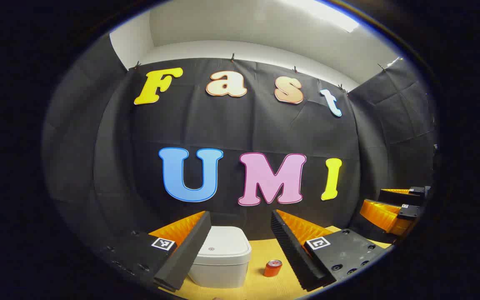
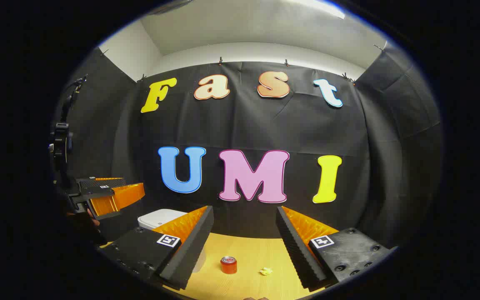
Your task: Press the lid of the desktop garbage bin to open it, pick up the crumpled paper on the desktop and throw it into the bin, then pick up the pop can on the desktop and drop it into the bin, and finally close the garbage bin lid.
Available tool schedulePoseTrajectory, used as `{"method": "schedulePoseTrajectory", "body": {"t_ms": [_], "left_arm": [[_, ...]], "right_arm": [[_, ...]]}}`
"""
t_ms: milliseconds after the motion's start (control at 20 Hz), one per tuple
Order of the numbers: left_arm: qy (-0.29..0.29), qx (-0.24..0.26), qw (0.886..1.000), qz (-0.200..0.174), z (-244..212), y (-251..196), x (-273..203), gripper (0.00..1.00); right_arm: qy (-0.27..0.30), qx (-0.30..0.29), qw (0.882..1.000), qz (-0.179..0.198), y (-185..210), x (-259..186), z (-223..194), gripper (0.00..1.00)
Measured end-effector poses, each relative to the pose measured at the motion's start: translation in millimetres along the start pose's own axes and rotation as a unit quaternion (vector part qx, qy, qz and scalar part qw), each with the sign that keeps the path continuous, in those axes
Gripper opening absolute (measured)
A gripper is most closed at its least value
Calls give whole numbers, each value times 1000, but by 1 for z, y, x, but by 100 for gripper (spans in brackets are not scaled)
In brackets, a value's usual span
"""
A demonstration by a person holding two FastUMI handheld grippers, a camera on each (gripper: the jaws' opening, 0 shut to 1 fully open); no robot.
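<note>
Left gripper view shows the white plastic desktop bin [image 1: 222, 258] with its rounded lid down, standing on the yellow wooden surface [image 1: 265, 283], near and slightly left, between that gripper's fingers. Just right of it stands the small red pop can [image 1: 273, 268], upright. In the right gripper view the can [image 2: 228, 265] sits near centre, with the small yellowish crumpled paper [image 2: 266, 271] to its right, apart from it, and the bin [image 2: 158, 217] far left. The left gripper [image 1: 240, 246] is spread wide and holds nothing; the right gripper [image 2: 244, 246] likewise stands apart, empty. Judging by the closed lid, the opening step is not yet done. The next move likely calls for lowering a gripper onto the lid and pressing it.
</note>
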State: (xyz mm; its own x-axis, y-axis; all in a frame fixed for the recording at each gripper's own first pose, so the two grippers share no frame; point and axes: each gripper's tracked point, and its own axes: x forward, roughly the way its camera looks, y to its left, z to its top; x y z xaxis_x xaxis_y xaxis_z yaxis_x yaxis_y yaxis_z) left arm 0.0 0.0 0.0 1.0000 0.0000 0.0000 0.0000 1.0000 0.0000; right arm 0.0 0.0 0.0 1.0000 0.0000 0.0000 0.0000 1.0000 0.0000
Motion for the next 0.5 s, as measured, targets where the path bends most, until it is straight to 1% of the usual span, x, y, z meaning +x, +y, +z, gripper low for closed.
{"method": "schedulePoseTrajectory", "body": {"t_ms": [50, 300, 500], "left_arm": [[0, 1, 1000, 2, -2, 4, 1, 99], [1, -1, 1000, -5, -4, 12, 20, 98], [-1, -4, 1000, -17, -2, 10, 36, 99]], "right_arm": [[1, 0, 1000, 1, 3, 3, -1, 97], [-7, -16, 1000, 2, 12, 21, 1, 98], [-12, -16, 1000, 0, 16, 35, 4, 97]]}}
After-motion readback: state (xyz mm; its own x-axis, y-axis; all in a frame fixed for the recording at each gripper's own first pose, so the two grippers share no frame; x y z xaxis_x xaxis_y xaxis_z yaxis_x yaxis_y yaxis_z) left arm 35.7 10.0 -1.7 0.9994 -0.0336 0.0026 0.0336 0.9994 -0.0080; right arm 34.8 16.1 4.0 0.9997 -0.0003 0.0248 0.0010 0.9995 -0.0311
